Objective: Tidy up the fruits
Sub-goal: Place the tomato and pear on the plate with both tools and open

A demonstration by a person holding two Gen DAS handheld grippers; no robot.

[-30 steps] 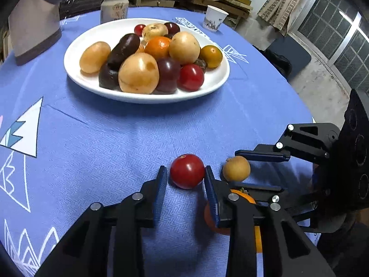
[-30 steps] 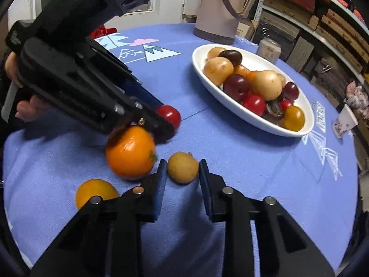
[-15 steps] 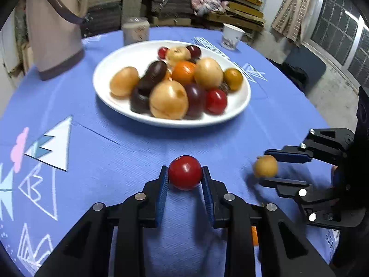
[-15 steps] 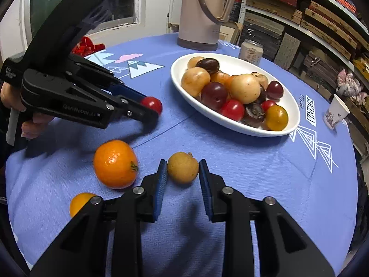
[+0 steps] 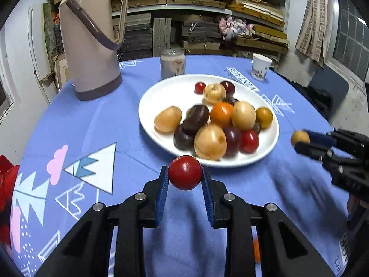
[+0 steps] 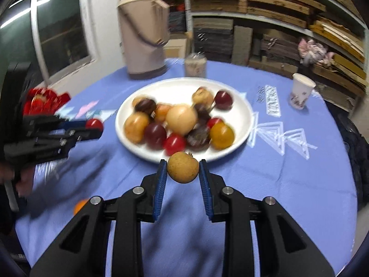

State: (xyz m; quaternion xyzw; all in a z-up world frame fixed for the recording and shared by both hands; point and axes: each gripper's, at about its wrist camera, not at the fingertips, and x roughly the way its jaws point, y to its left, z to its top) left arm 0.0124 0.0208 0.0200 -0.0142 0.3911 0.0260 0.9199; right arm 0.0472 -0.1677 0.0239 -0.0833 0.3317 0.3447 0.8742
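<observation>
My left gripper [image 5: 184, 180] is shut on a red tomato [image 5: 184, 172] and holds it above the blue cloth, just before the near rim of the white plate [image 5: 161, 90] piled with several fruits. My right gripper [image 6: 183, 175] is shut on a small tan round fruit [image 6: 183, 170], also held up near the plate's [image 6: 242, 106] near rim. In the left wrist view the right gripper [image 5: 299, 142] shows at the right with the tan fruit [image 5: 299, 137]. In the right wrist view the left gripper [image 6: 96, 128] shows at the left with the tomato [image 6: 94, 123].
A beige thermos [image 5: 90, 41], a can [image 5: 173, 65] and a paper cup [image 5: 260, 69] stand behind the plate. An orange [image 6: 80, 205] lies on the cloth at the near left of the right wrist view. Red packaging [image 6: 43, 99] lies at the table's left edge.
Both grippers have risen off the cloth with their fruits and moved toward the plate. The left gripper closed on the tomato a second ago.
</observation>
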